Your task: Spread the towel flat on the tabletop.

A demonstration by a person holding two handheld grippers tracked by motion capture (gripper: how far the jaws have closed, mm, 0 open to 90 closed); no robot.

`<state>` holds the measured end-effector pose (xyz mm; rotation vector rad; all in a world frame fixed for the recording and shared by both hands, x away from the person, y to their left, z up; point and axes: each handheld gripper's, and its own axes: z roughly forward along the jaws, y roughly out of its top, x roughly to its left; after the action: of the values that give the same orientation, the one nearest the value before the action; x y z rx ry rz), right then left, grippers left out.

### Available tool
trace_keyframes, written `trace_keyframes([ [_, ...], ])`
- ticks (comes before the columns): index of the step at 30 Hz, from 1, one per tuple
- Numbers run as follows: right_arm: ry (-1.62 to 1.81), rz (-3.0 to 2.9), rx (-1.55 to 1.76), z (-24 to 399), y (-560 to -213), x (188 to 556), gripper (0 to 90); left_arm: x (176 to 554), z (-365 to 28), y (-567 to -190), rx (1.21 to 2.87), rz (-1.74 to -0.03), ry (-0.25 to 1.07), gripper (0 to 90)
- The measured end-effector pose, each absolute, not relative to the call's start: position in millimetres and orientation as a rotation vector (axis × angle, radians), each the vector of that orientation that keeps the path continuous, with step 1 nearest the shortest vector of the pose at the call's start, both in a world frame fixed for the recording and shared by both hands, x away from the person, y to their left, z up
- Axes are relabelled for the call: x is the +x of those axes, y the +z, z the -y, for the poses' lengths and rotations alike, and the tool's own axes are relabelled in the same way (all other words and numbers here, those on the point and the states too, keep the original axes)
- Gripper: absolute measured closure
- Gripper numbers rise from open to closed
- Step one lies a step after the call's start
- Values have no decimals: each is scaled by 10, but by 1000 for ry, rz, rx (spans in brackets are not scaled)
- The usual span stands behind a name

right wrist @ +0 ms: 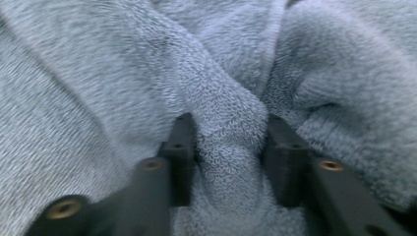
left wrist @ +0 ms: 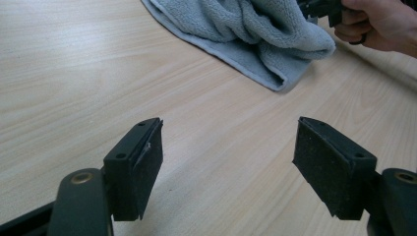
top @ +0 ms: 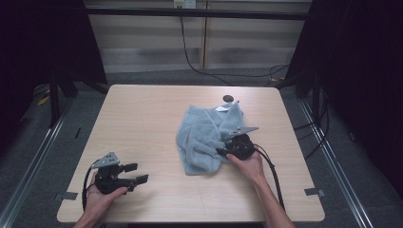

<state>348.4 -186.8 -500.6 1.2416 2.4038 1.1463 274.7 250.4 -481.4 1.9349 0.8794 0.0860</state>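
**Right jaws pinch a ridge of towel, left tool idles wide**

Black jaws up close in the right gripper view: right gripper (right wrist: pixel 228 147) has a thick fold of the grey-blue towel (right wrist: pixel 147 64) bunched between its two pads (right wrist: pixel 183 157), terry pile pressed on both inner faces. Gap is mid-width, not shut tight, but full of cloth, so that's a grip on the towel. Frame is a bit blurred, so can't tell how deep the fold runs past the tips.

From the high view, right gripper (top: pixel 223 151) sits at the towel's (top: pixel 202 137) near right edge, pointing left into the cloth, w/ the right hand (top: pixel 248 164) wrapped behind it and the cable trailing back toward the table's near edge. Towel lies crumpled, centre to right of centre on the light wood table (top: pixel 142 118), one corner pushed up toward the far side near a small dark disc (top: pixel 228 99).

Left gripper (top: pixel 135 173) is well apart, near the front left corner, held in the left hand (top: pixel 102 192). In its own view the left gripper (left wrist: pixel 228 162) stands wide open, nothing between the pads but bare tabletop (left wrist: pixel 98 73); towel (left wrist: pixel 246 29) lies farther off, right hand (left wrist: pixel 378 24) at its edge.
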Motion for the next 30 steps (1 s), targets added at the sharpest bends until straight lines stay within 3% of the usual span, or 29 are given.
trace_keyframes([
  [22, 1258, -2645, 969, 1353, -4978, 2487, 664, 2735, -2498, -4806, 1919, -888, 71, 274],
  [24, 1261, -2660, 968, 1347, -4955, 2423, 620, 2753, -2473, -4799, 1919, -889, 72, 274],
  [25, 1282, -2648, 1001, 1381, -4912, 2399, 538, 2765, -2459, -4788, 1921, -885, 76, 274],
  [30, 1357, -2576, 1034, 1519, -4729, 2438, 444, 2898, -2326, -4684, 1915, -867, 92, 276],
])
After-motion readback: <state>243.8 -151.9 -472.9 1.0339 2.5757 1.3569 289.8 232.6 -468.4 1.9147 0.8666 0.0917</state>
